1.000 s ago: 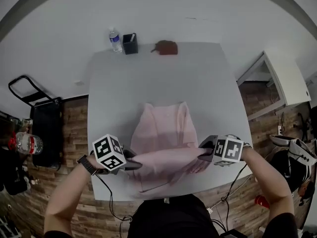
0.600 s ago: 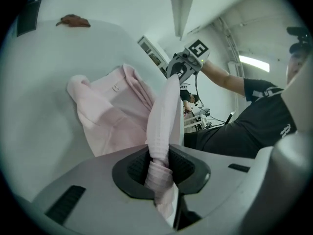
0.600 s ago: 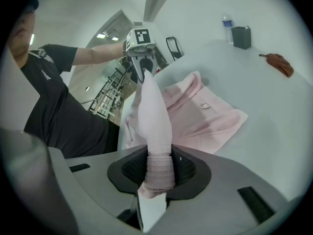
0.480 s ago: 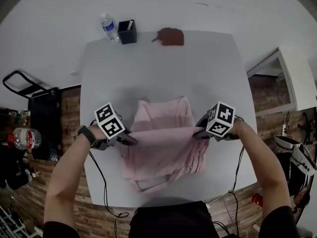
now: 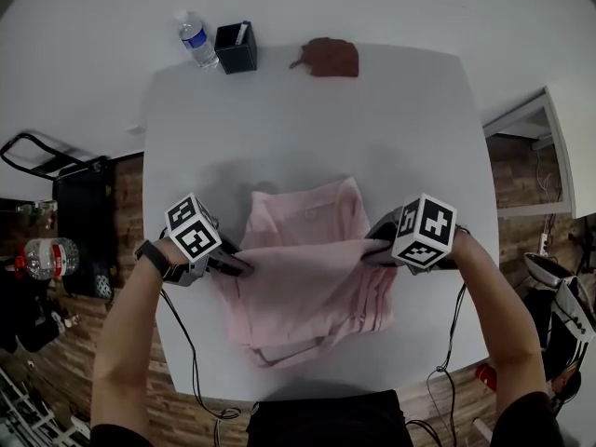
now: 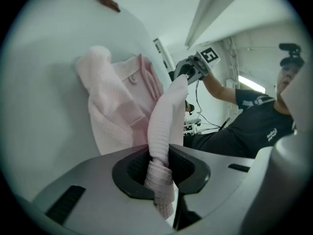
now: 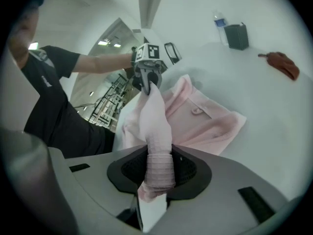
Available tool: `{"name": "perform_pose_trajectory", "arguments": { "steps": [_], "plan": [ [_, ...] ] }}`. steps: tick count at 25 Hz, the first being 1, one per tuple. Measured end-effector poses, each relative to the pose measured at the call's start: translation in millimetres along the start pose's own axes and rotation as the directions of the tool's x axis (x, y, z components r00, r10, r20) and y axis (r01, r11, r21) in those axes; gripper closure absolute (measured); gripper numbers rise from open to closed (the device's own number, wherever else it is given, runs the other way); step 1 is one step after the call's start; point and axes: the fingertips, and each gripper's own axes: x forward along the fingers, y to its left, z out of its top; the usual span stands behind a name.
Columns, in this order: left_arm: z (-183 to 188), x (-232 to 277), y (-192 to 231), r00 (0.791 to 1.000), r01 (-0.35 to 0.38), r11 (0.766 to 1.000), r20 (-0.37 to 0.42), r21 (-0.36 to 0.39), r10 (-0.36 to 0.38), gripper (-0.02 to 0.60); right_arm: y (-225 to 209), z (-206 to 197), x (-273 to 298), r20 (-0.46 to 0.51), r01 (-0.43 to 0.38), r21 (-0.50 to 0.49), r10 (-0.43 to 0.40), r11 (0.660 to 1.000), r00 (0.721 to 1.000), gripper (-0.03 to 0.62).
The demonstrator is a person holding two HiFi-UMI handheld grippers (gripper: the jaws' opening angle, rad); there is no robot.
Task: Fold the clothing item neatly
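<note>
Black T-shirt [image 5: 326, 419], dark wristwatch [image 5: 151, 257], grey-and-black claws [image 5: 244, 268] [image 5: 369, 252], black-and-white marker cubes [image 5: 194, 238] [image 5: 425, 230]

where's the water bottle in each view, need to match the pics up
Head view: the water bottle stands top left, by the far left corner of the table, just left of the black box.
Left gripper view: not in it.
Right gripper view: top right, again just left of the black box.
Shared landmark: the pink shirt, seen in all three views.

Pink garment [image 5: 307, 287] — its under layers hidden; brown lump [image 5: 330, 57] unidentifiable.
</note>
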Motion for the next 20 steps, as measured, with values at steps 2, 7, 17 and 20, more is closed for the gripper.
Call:
{"name": "perform_pose_trajectory", "arguments": {
  "steps": [2,7,17,20],
  "plan": [
    [-0.8,-4.5,-35.2,0.999,0.046,0.993,-0.007,0.111,-0.046,0.526,36.4,12.2,-24.1,0.021,-0.072,-0.102,0.074,0.992,0.997,0.493],
    [11.3,-26.3,-28.3,0.997,0.046,0.996,0.056,0.076,-0.05,0.526,-6.1,41.7,-44.5,0.079,0.0,-0.03,0.003,1.0,0.997,0.491],
    [17.3,-35.3,81.4,0.953,-0.111,0.963,0.248,-0.246,0.173,0.472,-134.6,37.9,9.2,0.105,0.542,0.219,-0.572,0.811,0.813,0.38],
    [7.1,-48.4,70.8,0.951,-0.114,0.969,0.259,-0.217,0.17,0.423,-126.7,35.9,-15.1,0.179,0.531,0.24,-0.575,0.813,0.798,0.357]
  ]
}}
